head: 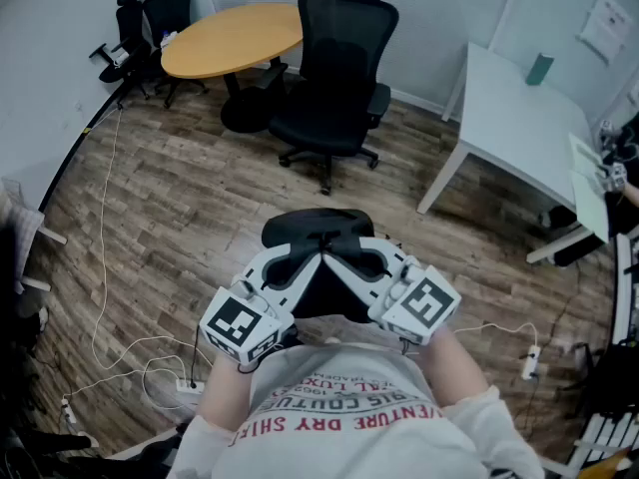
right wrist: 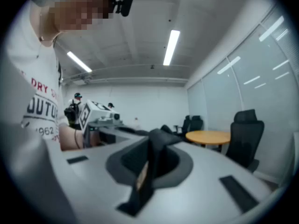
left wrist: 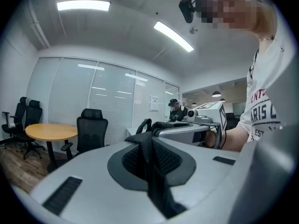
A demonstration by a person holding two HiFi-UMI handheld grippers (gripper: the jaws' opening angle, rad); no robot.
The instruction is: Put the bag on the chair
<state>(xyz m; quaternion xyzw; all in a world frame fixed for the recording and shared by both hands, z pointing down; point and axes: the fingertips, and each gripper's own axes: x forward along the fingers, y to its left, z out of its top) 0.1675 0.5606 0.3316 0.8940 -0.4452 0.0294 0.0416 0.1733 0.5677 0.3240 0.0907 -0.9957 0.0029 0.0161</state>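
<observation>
In the head view a black bag (head: 318,230) hangs in front of my chest between the two grippers, above the wooden floor. My left gripper (head: 303,267) and right gripper (head: 344,265) meet tip to tip, each shut on black strap material of the bag. The left gripper view shows the strap (left wrist: 150,158) pinched in the left gripper (left wrist: 149,171). A strap (right wrist: 154,148) is likewise pinched in the right gripper (right wrist: 149,167). The black office chair (head: 334,78) stands a few steps ahead, empty, also seen as the chair (left wrist: 91,132) and the chair (right wrist: 245,134).
A round wooden table (head: 232,38) stands behind the chair at the left, with two more black chairs (head: 150,18) beyond it. A white desk (head: 519,118) is at the right. Cables and a power strip (head: 190,385) lie on the floor near my feet.
</observation>
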